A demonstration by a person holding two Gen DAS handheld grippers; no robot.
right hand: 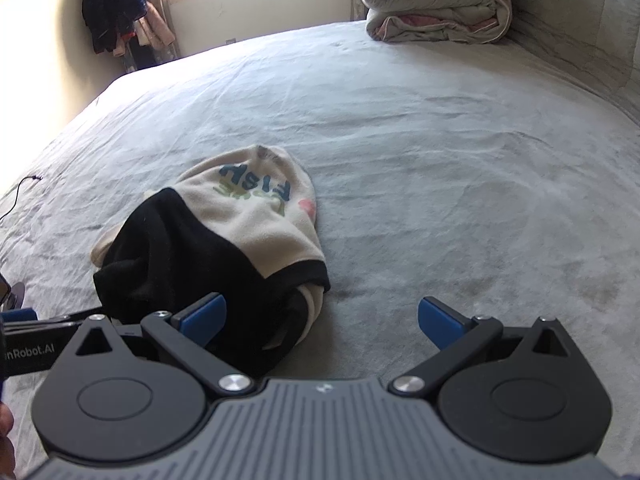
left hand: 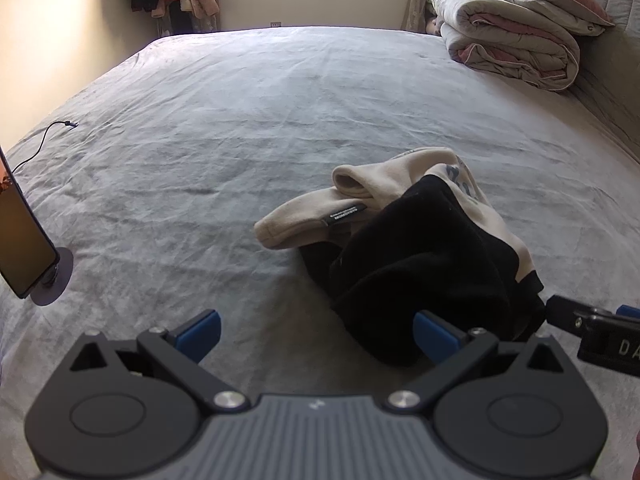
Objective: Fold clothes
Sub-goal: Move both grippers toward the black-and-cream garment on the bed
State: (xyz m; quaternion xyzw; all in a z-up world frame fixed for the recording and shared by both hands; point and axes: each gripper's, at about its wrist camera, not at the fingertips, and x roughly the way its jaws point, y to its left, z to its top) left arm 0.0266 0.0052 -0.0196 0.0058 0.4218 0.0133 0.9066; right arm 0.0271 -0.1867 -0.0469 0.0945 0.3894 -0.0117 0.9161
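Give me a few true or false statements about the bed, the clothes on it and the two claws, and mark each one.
1. Both the left claw and the right claw are open. True.
2. The cream and black garment lies neatly folded. False: it sits in a crumpled heap.
3. A folded quilt rests at the far end of the bed. True.
4. The garment hangs in the air from the right claw. False: it lies on the bed, ungripped.
5. A phone on a stand is on the bed. True.

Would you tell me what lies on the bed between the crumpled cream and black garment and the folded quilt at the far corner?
Nothing: in the right wrist view, only bare grey bedsheet stretches between the garment and the folded quilt.
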